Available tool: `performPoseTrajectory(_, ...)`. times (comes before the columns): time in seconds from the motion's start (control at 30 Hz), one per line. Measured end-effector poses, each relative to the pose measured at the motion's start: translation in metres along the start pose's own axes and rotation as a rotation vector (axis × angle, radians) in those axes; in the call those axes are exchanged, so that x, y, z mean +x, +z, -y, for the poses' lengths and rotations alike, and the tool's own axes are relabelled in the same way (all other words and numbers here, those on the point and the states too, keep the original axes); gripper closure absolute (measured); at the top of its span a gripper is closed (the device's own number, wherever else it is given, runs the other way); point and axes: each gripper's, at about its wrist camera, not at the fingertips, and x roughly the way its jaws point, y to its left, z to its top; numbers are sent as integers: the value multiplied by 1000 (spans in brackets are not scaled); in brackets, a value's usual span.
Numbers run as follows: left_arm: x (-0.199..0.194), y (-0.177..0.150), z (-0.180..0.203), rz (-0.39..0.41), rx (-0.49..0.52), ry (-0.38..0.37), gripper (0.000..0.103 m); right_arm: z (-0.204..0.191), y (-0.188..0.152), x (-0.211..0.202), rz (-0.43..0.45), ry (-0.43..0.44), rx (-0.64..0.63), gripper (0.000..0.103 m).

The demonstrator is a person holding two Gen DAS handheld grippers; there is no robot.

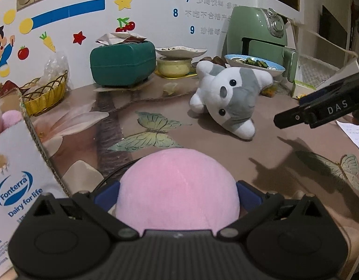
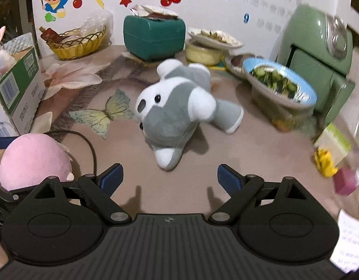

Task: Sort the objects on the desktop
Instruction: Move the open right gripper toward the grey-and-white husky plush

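Observation:
My left gripper (image 1: 178, 192) is shut on a round pink plush toy (image 1: 177, 189), which fills the space between its blue pads; it also shows in the right wrist view (image 2: 34, 161) at the lower left. A grey and white plush dog (image 1: 228, 98) lies on its side on the table; in the right wrist view the dog (image 2: 177, 114) lies just ahead of my right gripper (image 2: 170, 179), which is open and empty. My right gripper also shows in the left wrist view (image 1: 319, 107) at the right edge. A Fonterra cardboard box (image 1: 13, 182) stands at the left.
At the back stand a yellow wicker basket (image 1: 47, 92), a green tissue box (image 1: 122, 64), stacked dishes (image 1: 177, 60), a blue bowl of greens (image 2: 279, 86) and a green air fryer (image 1: 261, 37). A small box, yellow and pink items (image 2: 333, 163) and paper (image 2: 349, 240) lie at the right.

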Motion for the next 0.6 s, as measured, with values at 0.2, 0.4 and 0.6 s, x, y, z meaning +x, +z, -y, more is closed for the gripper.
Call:
performPoseTrajectory(0.2,0,-1,1,5,7,2,0,-4,4,-5,30,-39,-37,0)
performPoseTrajectory(0.4,0,-1,2,0,10,7,0,-10,4,-9,46,-32,-60,0)
performPoseTrajectory(0.6,0,-1,4,-3,20,12,0,-1,2,-2,-4,53,31,0)
